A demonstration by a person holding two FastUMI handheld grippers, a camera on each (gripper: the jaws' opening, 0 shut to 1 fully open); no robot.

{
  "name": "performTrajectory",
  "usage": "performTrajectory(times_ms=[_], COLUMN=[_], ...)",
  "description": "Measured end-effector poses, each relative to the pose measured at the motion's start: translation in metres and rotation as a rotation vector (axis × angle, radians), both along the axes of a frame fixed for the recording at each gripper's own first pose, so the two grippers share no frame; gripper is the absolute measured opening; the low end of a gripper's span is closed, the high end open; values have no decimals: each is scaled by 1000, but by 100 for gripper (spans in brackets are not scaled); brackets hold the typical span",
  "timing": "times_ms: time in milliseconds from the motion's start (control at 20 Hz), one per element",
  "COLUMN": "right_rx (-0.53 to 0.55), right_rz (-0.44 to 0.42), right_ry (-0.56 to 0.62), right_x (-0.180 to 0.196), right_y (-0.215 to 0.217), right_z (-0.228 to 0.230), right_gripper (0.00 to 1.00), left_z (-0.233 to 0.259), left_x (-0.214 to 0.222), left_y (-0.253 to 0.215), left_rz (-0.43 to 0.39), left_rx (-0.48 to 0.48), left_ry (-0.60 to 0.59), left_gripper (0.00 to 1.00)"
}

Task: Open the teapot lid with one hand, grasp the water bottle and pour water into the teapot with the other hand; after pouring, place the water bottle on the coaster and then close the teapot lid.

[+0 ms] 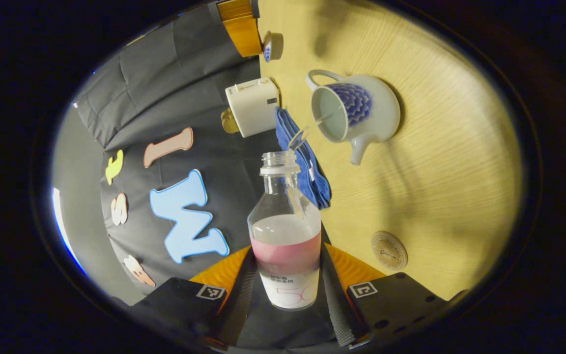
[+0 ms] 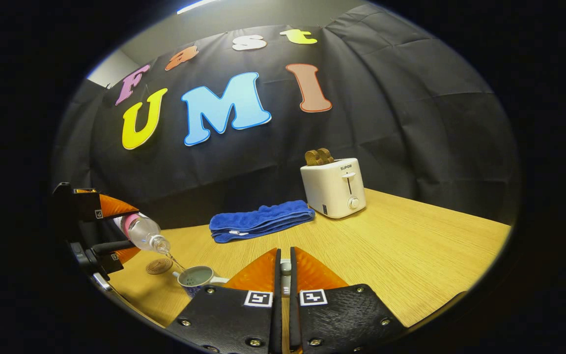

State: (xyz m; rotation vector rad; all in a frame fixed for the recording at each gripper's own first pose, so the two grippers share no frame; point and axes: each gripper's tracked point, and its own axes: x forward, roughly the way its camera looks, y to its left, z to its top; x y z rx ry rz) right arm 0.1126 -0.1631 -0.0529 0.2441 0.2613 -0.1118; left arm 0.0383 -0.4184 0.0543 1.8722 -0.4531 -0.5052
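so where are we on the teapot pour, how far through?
Done: teapot is open; right gripper is closed on what looks like its lid knob. In hand: left gripper holds the tilted water bottle, a stream falling into the pot. Left: set the bottle on the coaster, then close the lid.

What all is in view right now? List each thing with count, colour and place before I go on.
water bottle: 1, clear with pink band, tipped over the teapot, pouring
teapot: 1, white with blue pattern, on the table, lid off
teapot lid: 1, small and pale, pinched in the right gripper
coaster: 1, round, brown, on the table near the teapot
towel: 1, blue, folded, beside the toaster
toaster: 1, cream, at the back of the table, brown slices in its slots
table: 1, light wood
left gripper: 1, shut on the bottle
right gripper: 1, shut on the lid
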Motion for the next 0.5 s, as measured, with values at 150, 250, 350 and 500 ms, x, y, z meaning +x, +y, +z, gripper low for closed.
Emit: performTrajectory(times_ms=[150,250,350,500], right_rx=[3,4,4,6], right_rz=[3,2,3,6], right_ry=[2,1,2,4], right_x=[-1,-1,-1,0], right_y=[0,-1,-1,1], right_z=[-2,-1,-2,-2], right_gripper=[6,6,6,6], left_z=[2,3,4,6], left_x=[0,1,1,1], left_y=[-1,0,0,0], left_rz=[0,-1,-2,-5], left_rx=[13,19,26,41], left_ry=[-10,-16,-21,-31], left_gripper=[82,82,82,82])
